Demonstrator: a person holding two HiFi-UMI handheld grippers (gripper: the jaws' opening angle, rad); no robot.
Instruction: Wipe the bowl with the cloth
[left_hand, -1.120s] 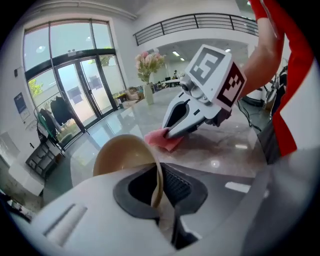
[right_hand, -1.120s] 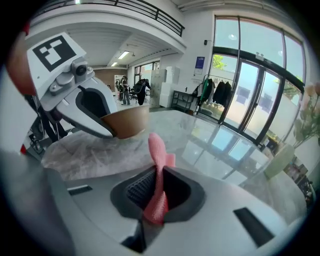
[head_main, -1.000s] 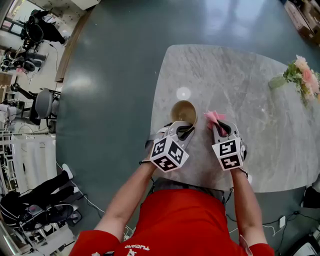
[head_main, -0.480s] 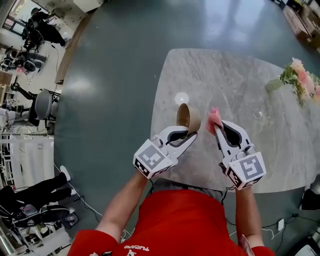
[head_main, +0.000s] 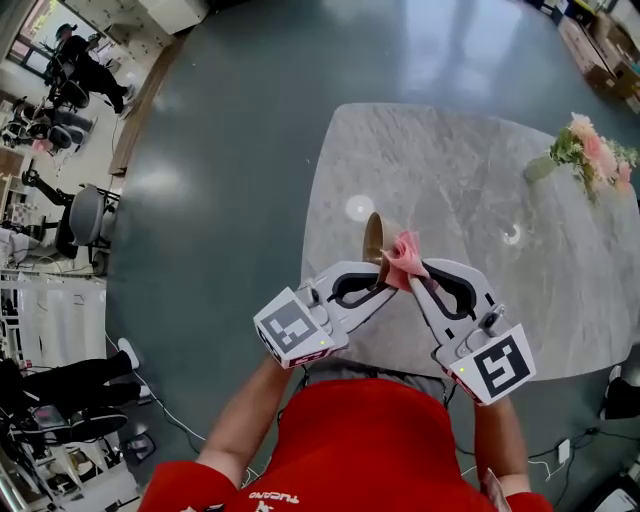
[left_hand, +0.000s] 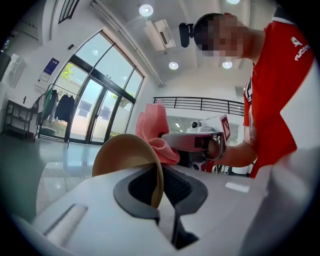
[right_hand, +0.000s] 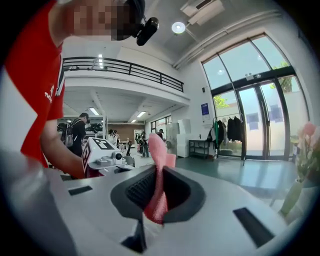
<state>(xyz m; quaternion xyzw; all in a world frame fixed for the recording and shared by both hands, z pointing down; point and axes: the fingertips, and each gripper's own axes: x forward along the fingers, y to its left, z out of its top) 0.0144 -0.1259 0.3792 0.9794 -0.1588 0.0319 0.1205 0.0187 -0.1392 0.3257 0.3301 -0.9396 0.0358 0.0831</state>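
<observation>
Left gripper (head_main: 372, 284): white plastic; jaws pinched narrow on the rim of the thin, smooth tan round bowl (left_hand: 125, 154).
Right gripper (head_main: 421, 284): jaws clamped on the soft, crumpled pink cloth (head_main: 404, 255).
Bowl: turned on edge over the table, cloth against it.
Table: grey veined marble-look slab (head_main: 450, 170), rounded corners.
Far edge: pink flower bunch (head_main: 592, 148).

The bowl (head_main: 373, 238) is tan, thin-walled and shallow. It is tipped up on its edge above the marble tabletop, so the head view sees it almost edge-on. Its rim is pinched between the jaws of the left gripper (head_main: 378, 275). The cloth (head_main: 405, 258) is pink and crumpled, clamped in the right gripper (head_main: 415, 280). A bunched fold sticks out past the tips, right against the bowl's side.
</observation>
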